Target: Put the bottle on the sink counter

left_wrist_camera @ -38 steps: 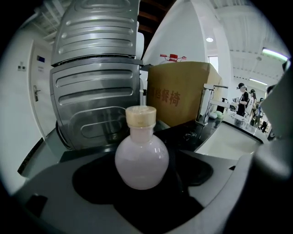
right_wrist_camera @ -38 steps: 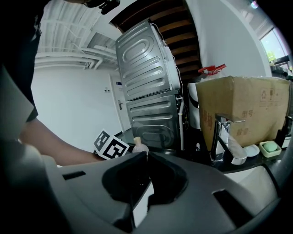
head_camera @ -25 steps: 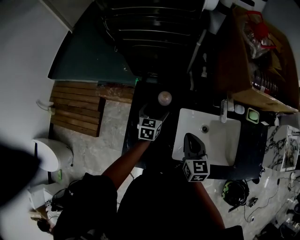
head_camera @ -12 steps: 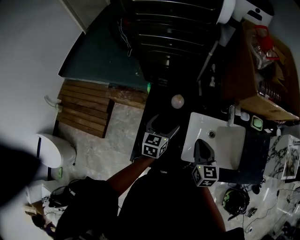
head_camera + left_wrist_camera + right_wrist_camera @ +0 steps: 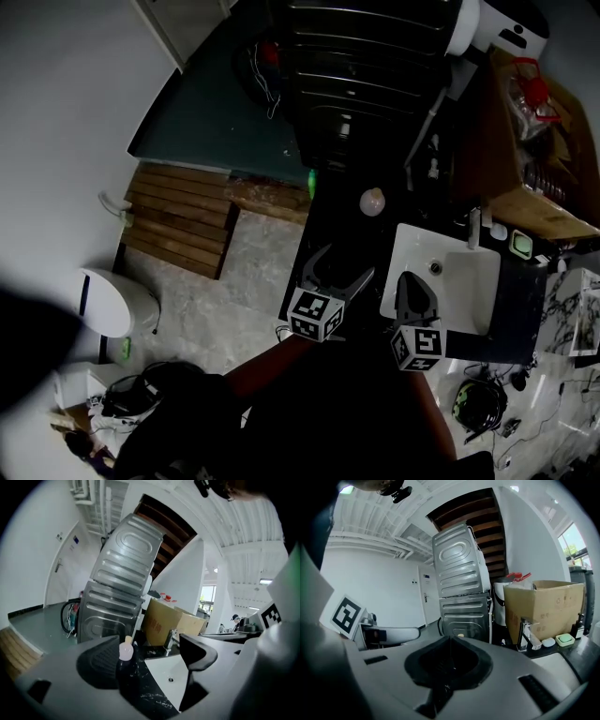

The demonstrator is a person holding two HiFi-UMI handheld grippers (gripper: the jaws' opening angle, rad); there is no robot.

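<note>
**Bottle set down; left gripper backing away**

Head view: the bottle (image 5: 372,201) is standing upright on the dark bench (image 5: 323,230), just beside the white sink (image 5: 459,286). The placing therefore appears done, and only clearing the grippers seems left. The left gripper (image 5: 339,269) is pointing toward the bottle from a short way off. The right gripper (image 5: 415,295) is hanging over the sink's near edge. Compared with a second ago, the gap between the left gripper and the bottle is growing wider.

Left gripper view: the fingers (image 5: 199,652) are standing wide apart and holding nothing. The bottle (image 5: 125,665) is standing free ahead of them, nearer the left one.

Right gripper view: the fingers (image 5: 449,660) are pressing together with nothing between them.
</note>
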